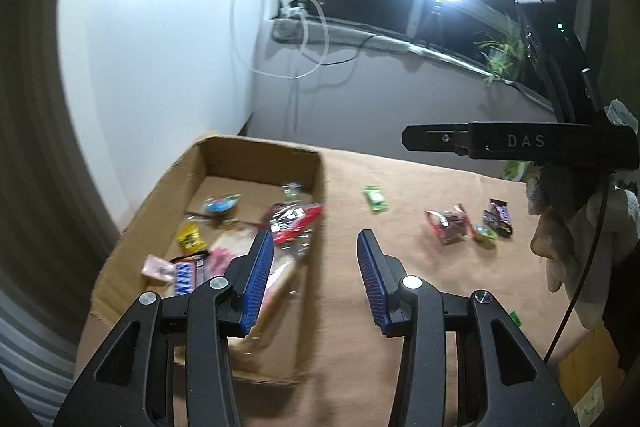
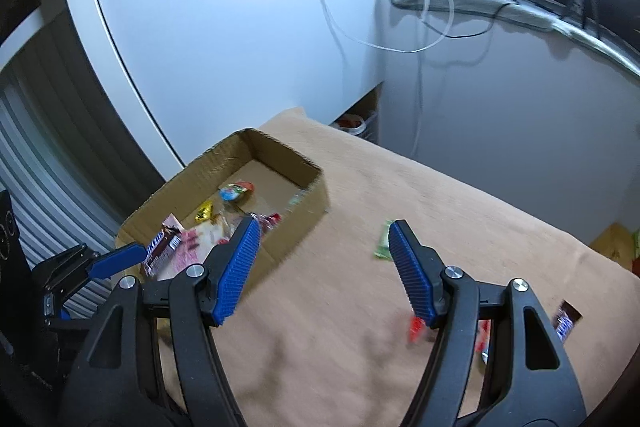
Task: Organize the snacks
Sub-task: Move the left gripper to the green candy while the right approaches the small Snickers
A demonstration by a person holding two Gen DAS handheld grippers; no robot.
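Both grippers are spread apart, holding nothing. Left gripper (image 1: 316, 251) hangs over the cardboard box's (image 1: 316, 187) right wall, snacks piled inside. Green wrapper (image 2: 382, 245) lies on the tan table (image 2: 460, 195) just past the right gripper (image 2: 322, 237), between its fingers.

Cardboard box (image 2: 256, 163) open-topped, snacks over its floor, bare desk (image 2: 460, 211) right of box, green packet (image 2: 383, 241) there, wrappers (image 1: 466, 223) farther right, wall close behind box.

Right gripper (image 2: 320, 259) open above cloth (image 2: 400, 187); cardboard box (image 2: 308, 203) holds snacks.
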